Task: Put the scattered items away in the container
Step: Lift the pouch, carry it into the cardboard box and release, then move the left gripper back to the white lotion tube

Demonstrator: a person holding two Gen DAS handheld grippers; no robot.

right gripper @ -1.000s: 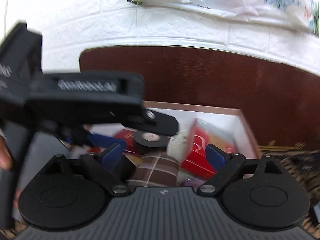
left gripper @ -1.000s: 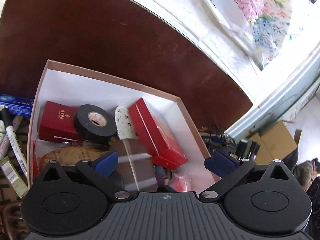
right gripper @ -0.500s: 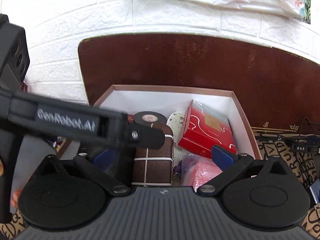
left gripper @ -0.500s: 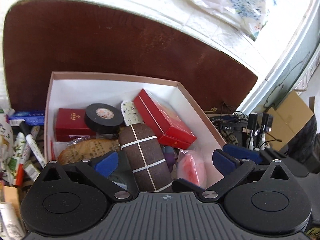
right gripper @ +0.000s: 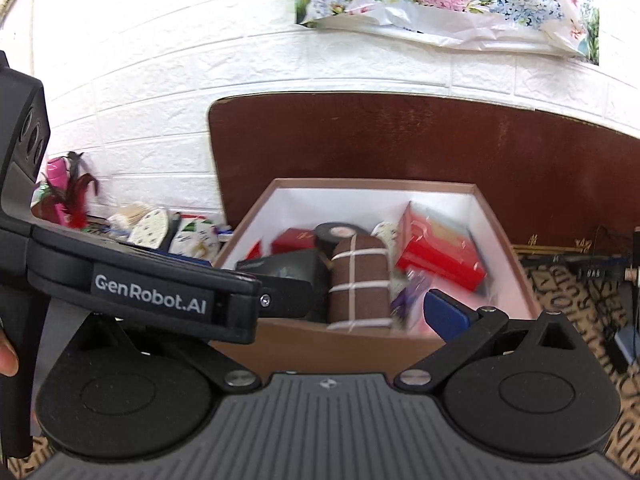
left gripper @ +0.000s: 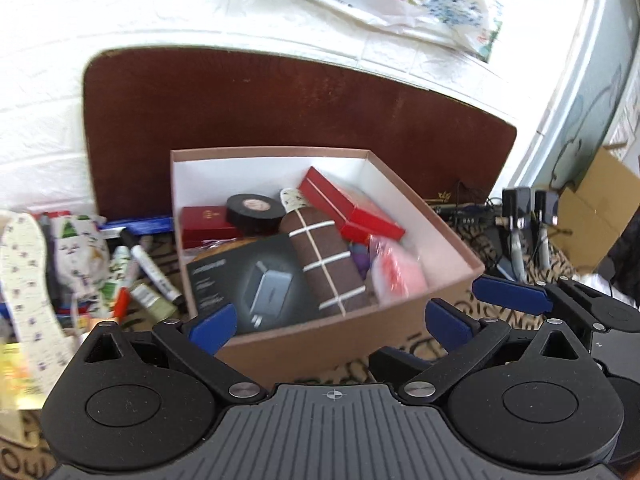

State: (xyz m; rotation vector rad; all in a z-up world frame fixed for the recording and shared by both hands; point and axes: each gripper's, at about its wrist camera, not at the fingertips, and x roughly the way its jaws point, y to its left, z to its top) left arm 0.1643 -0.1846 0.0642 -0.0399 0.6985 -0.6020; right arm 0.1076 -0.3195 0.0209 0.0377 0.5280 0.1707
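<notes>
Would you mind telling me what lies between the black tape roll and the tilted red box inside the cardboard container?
A white speckled insole tip stands between the black tape roll and the red box, clearest in the left wrist view.

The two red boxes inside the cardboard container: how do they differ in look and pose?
The bright red box is larger, glossy, and tilted up on edge near the container's right wall. The dark red box is smaller, carries a small gold emblem, and lies flat at the left, partly under the black tape roll. Both are rectangular and already inside.
</notes>
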